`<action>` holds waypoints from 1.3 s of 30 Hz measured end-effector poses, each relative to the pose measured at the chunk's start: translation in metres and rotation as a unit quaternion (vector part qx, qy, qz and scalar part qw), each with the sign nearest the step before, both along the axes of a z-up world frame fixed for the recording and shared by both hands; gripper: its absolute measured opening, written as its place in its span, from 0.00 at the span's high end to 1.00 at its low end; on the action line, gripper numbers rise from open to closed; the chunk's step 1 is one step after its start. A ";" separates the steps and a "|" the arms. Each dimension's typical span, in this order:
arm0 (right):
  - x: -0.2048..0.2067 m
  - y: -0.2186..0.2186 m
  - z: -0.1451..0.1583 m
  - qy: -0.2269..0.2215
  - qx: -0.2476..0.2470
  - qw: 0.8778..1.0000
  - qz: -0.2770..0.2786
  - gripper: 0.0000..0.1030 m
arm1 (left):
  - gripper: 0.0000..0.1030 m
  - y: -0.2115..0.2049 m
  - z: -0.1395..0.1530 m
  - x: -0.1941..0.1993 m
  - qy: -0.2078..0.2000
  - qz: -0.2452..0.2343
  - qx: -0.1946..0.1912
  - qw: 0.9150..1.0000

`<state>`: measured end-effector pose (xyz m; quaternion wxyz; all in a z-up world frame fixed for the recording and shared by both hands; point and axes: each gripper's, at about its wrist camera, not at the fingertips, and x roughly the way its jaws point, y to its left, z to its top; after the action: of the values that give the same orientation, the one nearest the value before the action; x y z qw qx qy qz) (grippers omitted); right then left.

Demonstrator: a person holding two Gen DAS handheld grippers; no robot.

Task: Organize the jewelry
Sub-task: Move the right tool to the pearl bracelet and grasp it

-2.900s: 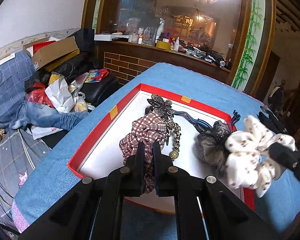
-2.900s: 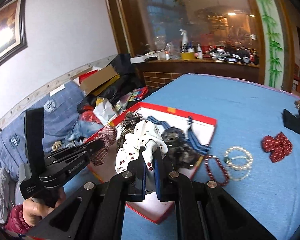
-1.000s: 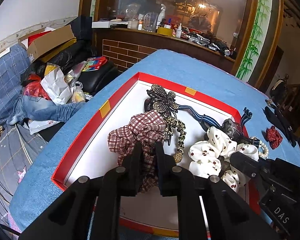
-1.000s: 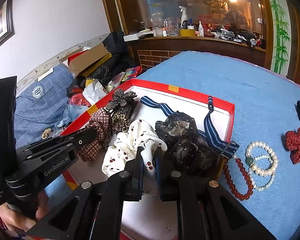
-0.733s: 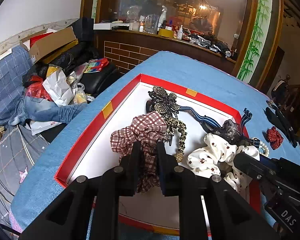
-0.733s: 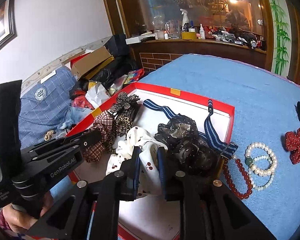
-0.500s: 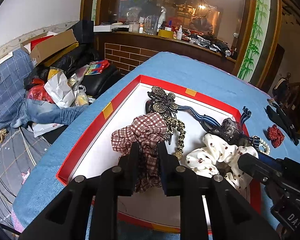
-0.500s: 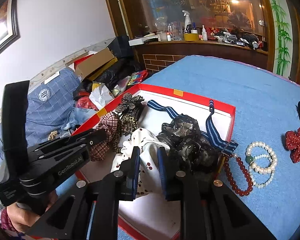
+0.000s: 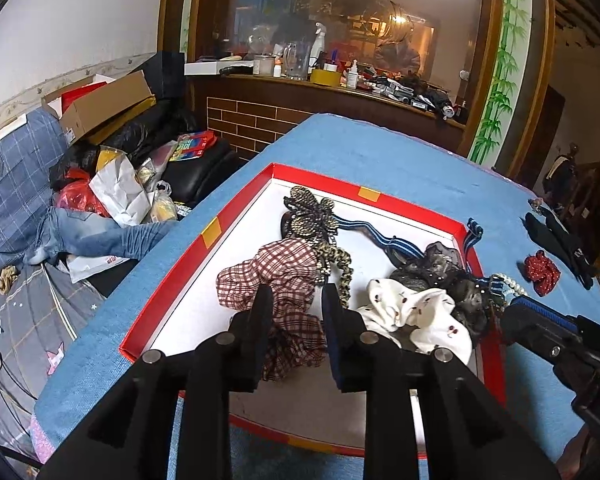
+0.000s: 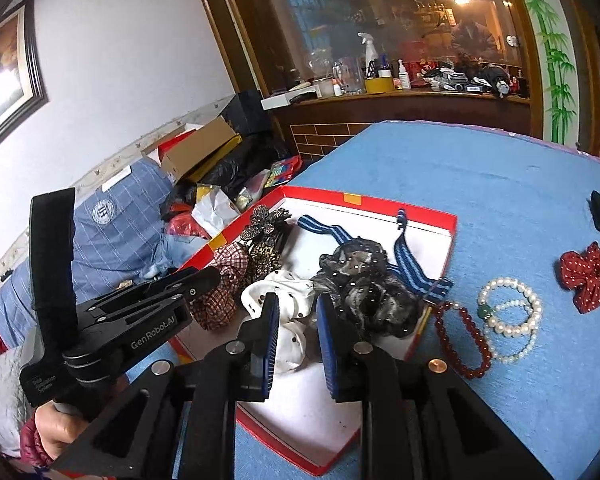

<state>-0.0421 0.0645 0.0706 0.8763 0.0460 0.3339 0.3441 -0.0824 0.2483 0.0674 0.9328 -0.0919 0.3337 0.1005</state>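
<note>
A red tray [image 9: 236,208] with a white floor lies on the blue table. My left gripper [image 9: 296,308] hangs over its near left part. Its jaws are opening, and the plaid scrunchie [image 9: 276,276] lies slack in the gap between them. My right gripper [image 10: 298,304] stands open over the white spotted scrunchie [image 10: 288,288], which rests on the tray floor and is not pinched. A black lace scrunchie [image 10: 364,280], a leopard hair clip [image 9: 312,216] and a blue striped band [image 10: 408,264] also lie in the tray.
On the cloth right of the tray lie pearl bracelets [image 10: 508,316], a red bead bracelet [image 10: 460,340], a red dotted scrunchie [image 10: 588,276] and black pieces [image 9: 560,240]. Off the table's left edge are a sofa, bags and a cardboard box [image 9: 100,104].
The right gripper brought the white scrunchie down into the tray and let it go. Both grippers' jaws have spread apart. The right gripper has drawn back a little.
</note>
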 end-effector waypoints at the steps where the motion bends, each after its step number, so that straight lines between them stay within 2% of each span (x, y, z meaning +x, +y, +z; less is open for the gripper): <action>1: 0.000 -0.003 0.001 0.001 0.003 1.000 0.000 0.79 | 0.74 -0.002 0.001 0.000 -0.001 -0.001 0.001 1.000; 3: 0.000 -0.011 0.003 0.002 0.011 1.000 -0.004 0.79 | 0.70 -0.005 0.005 -0.002 -0.005 -0.004 0.003 1.000; 7: 0.002 -0.037 0.010 -0.002 0.026 1.000 -0.017 0.79 | 0.70 -0.014 0.015 -0.006 -0.016 -0.013 0.010 1.000; 12: 0.012 -0.083 0.016 -0.010 0.028 0.997 -0.065 0.79 | 0.70 -0.032 0.026 -0.009 -0.025 -0.034 0.016 0.999; 19: 0.041 -0.158 0.005 0.015 0.025 0.988 -0.154 0.79 | 0.70 -0.072 0.035 -0.006 -0.024 -0.101 0.016 0.994; 22: 0.049 -0.174 -0.004 0.036 0.027 0.986 -0.162 0.79 | 0.70 -0.089 0.034 -0.001 -0.015 -0.124 0.006 0.992; 26: 0.060 -0.172 -0.016 0.080 0.038 0.987 -0.136 0.79 | 0.70 -0.104 0.030 0.000 -0.011 -0.140 0.007 0.990; 30: 0.066 -0.161 -0.028 0.104 0.022 0.987 -0.122 0.79 | 0.70 -0.115 0.027 0.000 -0.009 -0.152 0.009 0.988; 35: 0.096 -0.143 -0.043 0.133 -0.028 0.982 -0.131 0.79 | 0.70 -0.121 0.022 0.003 -0.001 -0.164 0.005 0.986; 39: 0.111 -0.126 -0.056 0.153 -0.060 0.980 -0.110 0.80 | 0.70 -0.127 0.022 0.004 -0.001 -0.173 0.007 0.985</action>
<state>0.0689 -0.0615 0.0151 0.8486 0.0821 0.4767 0.2143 -0.0782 0.1213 0.0897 0.9371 -0.0265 0.3426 -0.0607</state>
